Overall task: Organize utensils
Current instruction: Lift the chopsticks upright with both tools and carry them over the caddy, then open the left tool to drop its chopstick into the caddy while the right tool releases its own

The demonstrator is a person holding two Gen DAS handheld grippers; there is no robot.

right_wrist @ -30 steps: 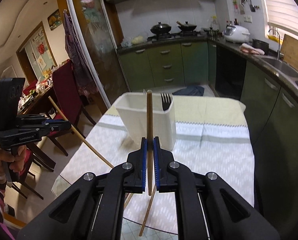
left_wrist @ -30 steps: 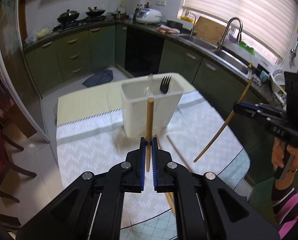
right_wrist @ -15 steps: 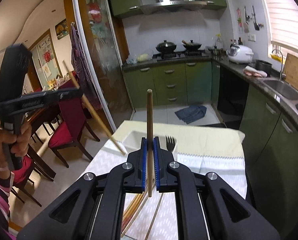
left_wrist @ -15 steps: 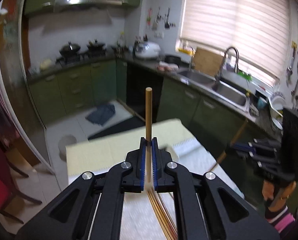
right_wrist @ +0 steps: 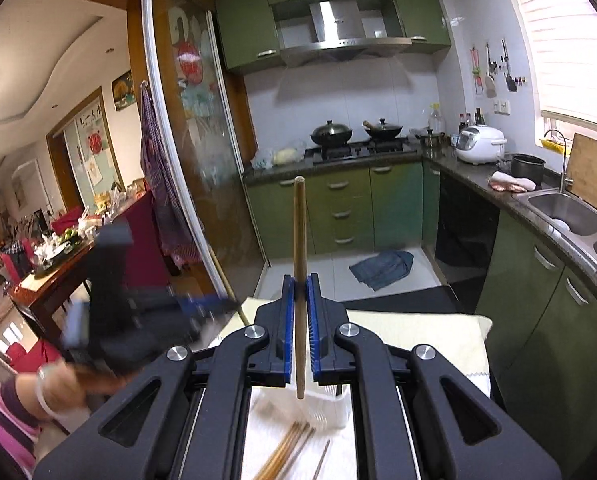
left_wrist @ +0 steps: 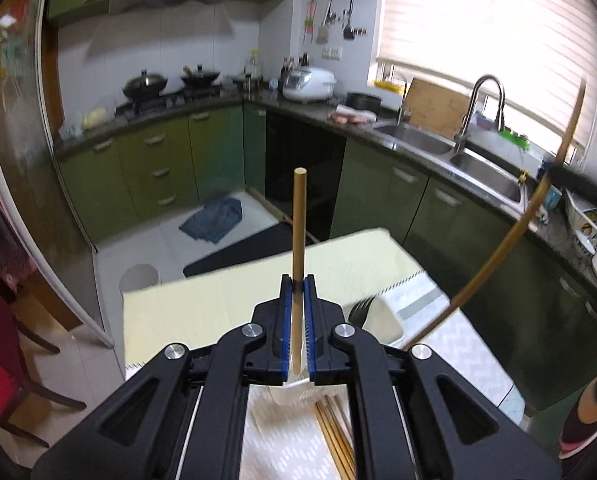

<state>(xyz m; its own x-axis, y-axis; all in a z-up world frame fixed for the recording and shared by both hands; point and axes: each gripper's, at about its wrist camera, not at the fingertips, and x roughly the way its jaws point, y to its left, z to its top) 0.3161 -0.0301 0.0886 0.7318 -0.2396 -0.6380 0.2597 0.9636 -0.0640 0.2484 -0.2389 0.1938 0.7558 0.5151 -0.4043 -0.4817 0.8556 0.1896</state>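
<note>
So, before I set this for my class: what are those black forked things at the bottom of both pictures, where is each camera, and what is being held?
Each black fork is a hand-held two-finger gripper with blue pads; no robot is involved. A fisheye camera sits on each gripper and looks forward along its fingers. One picture comes from the left gripper, the other from the right gripper. Each is shut on a wooden chopstick, held roughly upright. Below them, on a table with a patterned white cloth, stands a white plastic utensil holder with a dark fork in it. More loose brown chopsticks lie on the cloth.
</note>
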